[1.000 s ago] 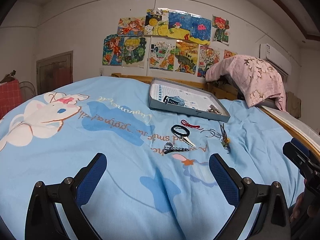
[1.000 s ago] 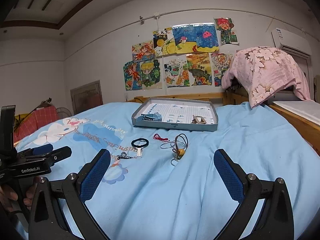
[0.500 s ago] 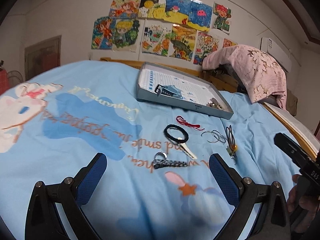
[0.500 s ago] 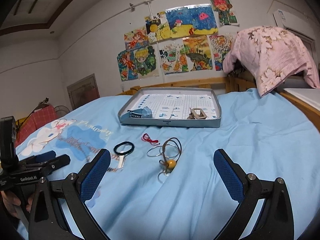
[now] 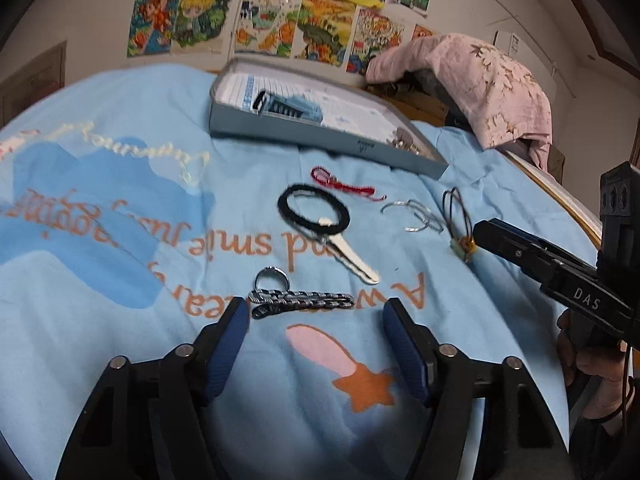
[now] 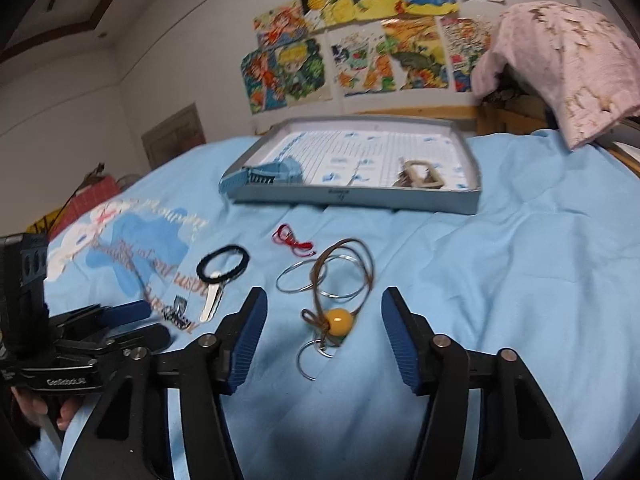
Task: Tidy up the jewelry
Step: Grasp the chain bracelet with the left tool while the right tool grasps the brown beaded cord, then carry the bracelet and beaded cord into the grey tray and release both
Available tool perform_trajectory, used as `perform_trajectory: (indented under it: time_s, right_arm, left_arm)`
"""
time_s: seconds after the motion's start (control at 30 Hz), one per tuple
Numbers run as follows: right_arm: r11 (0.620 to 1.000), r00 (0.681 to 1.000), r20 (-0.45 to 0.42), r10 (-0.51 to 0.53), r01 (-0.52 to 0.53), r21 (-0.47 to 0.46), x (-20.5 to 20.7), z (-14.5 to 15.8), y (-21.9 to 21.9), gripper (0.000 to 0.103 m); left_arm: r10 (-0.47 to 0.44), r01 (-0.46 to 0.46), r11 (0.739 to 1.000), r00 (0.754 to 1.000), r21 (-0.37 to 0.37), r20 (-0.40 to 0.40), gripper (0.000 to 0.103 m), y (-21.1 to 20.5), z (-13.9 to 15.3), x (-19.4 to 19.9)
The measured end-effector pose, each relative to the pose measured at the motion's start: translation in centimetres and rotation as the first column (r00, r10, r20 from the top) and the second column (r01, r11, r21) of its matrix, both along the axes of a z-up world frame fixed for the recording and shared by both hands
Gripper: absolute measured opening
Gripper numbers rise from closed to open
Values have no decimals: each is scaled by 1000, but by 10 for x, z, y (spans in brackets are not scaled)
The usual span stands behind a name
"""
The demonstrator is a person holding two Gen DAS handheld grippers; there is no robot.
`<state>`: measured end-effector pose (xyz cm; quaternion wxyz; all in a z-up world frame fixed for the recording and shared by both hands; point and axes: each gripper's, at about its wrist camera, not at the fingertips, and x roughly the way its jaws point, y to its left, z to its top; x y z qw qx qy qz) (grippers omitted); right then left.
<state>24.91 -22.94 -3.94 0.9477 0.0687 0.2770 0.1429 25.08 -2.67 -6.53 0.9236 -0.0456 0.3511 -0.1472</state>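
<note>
Jewelry lies loose on a blue bedsheet. My left gripper (image 5: 317, 307) hovers low over a dark metal chain (image 5: 304, 302), which lies between its fingertips with a silver ring (image 5: 272, 276) beside it. Its jaws are closing, and the pads are clear of the chain. My right gripper (image 6: 324, 300) frames a yellow bead (image 6: 340, 322) on a brown cord (image 6: 366, 276). Those jaws are closing too, with the pads apart from the bead. Silver bangles (image 6: 296, 280), a red string (image 6: 292, 238) and a black hair tie (image 6: 222, 264) with a key (image 6: 212, 300) lie further out.
A grey tray (image 6: 360, 200) stands beyond the jewelry, holding a blue item (image 6: 276, 172) and a beige buckle (image 6: 420, 174). A pink cloth (image 5: 480, 80) drapes over the wooden bed frame at the right. Drawings hang on the far wall. A hand holds each gripper's handle.
Both grippers have moved forward and down towards the jewelry, which now looks much closer. The jaws of each have narrowed from wide open.
</note>
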Motion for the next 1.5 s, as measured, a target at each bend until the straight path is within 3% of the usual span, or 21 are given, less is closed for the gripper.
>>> perform_trajectory:
  time_s: [0.17,0.47,0.7,0.77,0.83,0.87,1.37,1.5]
  right_arm:
    - [998,998,-55,33,-36,-46,13,-13,15,40]
    - [999,994,-112,10,-16,-48,16,-25,16,38]
    - [999,992,-129,-4,0,-32,20,-27,12,37]
    - [1000,992,-129,-7,4,-26,20,-27,11,28]
    - [1000,992,-127,-6,3,-23,20,-26,11,26]
    - [1000,992,-125,-6,3,-21,19,-26,10,22]
    - [1000,1000,-13,10,-10,-26,5,-8,11,22]
    - [1000,999,48,4,-3,-21,-1,3,7,22]
  left_arm:
    - [-18,18,1000,1000,6,-8,64,-4,-8,7]
    - [-16,16,1000,1000,5,-13,56,-6,-15,12]
    - [-15,15,1000,1000,-2,-7,56,-5,-14,11]
    - [-13,13,1000,1000,-3,-2,56,-4,-14,9]
    - [-9,9,1000,1000,-6,10,56,-3,-13,6]
    - [-7,7,1000,1000,-8,17,56,-2,-13,4]
    - [-3,12,999,985,-53,171,56,3,9,-26]
    - [-8,19,998,986,-61,169,56,1,23,-19]
